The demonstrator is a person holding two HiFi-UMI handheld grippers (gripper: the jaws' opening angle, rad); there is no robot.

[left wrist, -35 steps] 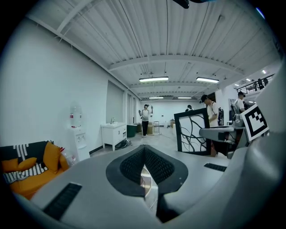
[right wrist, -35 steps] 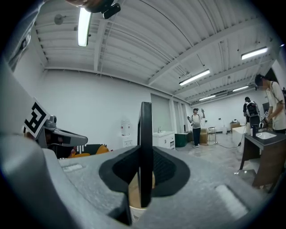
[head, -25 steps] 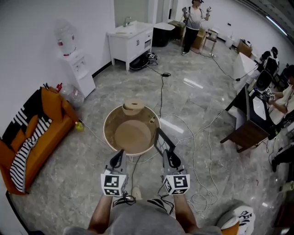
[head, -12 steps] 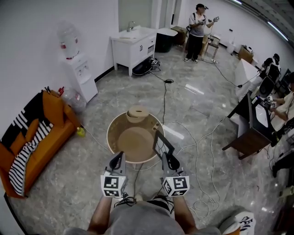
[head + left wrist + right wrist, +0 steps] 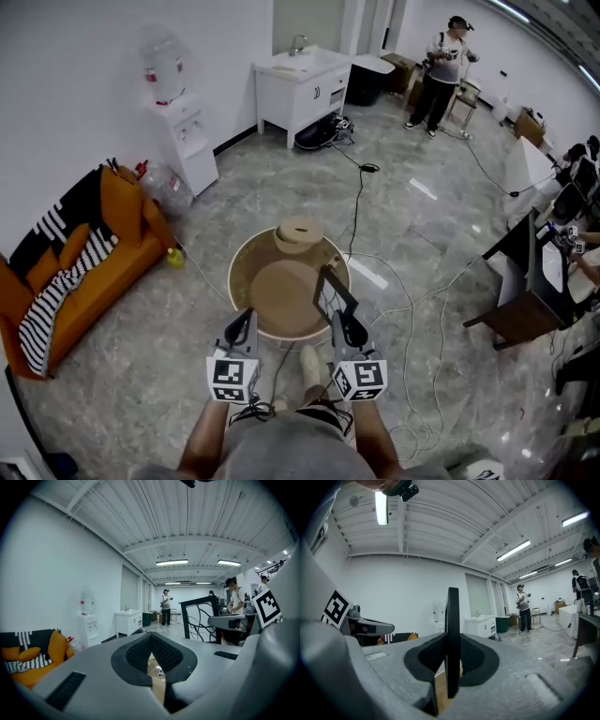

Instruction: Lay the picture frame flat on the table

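Note:
The black picture frame (image 5: 331, 292) stands upright over the right rim of the round tan table (image 5: 281, 291). My right gripper (image 5: 349, 326) is shut on its lower edge. In the right gripper view the frame (image 5: 452, 634) runs edge-on between the pads of the right gripper (image 5: 451, 656). My left gripper (image 5: 241, 323) hovers at the table's near rim, shut and with nothing in it. The left gripper view has the left gripper (image 5: 151, 648) with its pads together, and the frame (image 5: 200, 618) to the right with its curly line pattern.
A round wooden piece (image 5: 298, 234) sits on the table's far edge. Cables (image 5: 412, 300) trail over the floor to the right. An orange sofa (image 5: 84, 253) stands left, a water dispenser (image 5: 178, 122) and white cabinet (image 5: 305, 80) behind, a dark desk (image 5: 525, 281) right. A person (image 5: 445, 61) stands far back.
The head view has swung, so the table and room have shifted rightward and down in the picture. Both grippers keep their places before me, and the frame stays upright in the right one.

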